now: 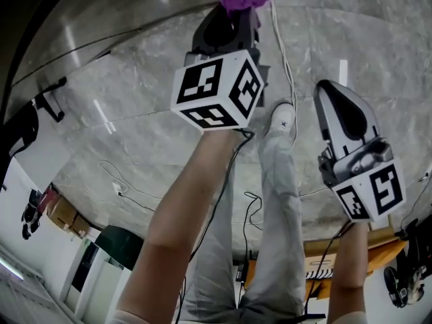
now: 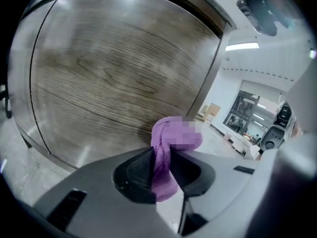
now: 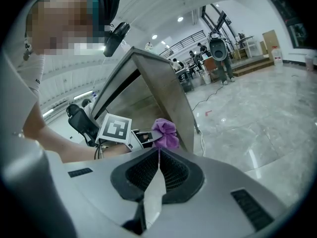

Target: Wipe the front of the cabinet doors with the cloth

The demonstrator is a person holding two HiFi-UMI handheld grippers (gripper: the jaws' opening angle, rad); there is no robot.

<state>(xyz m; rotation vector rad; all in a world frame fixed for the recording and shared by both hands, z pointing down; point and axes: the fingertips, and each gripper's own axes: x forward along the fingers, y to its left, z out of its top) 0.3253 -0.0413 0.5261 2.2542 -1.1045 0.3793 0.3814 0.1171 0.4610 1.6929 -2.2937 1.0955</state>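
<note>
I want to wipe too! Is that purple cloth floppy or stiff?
Probably floppy: the purple cloth bunches and folds where the left gripper pinches it. It seems light, since that pinch holds the whole wad. Pushed on the cabinet door, it would likely squash, not roll.

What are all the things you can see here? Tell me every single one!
cloth: one, purple, pinched in the left tongs, close to the cabinet door
cabinet door: one, brown wood grain, just ahead of the cloth
floor: grey marble, below everything
cable: one, white, lying on the floor past the shoe
shoe: one, white, on the person's foot
trousers: grey, on the person's leg
left tongs: one, grey, shut on the cloth
right tongs: one, grey, shut and empty
</note>
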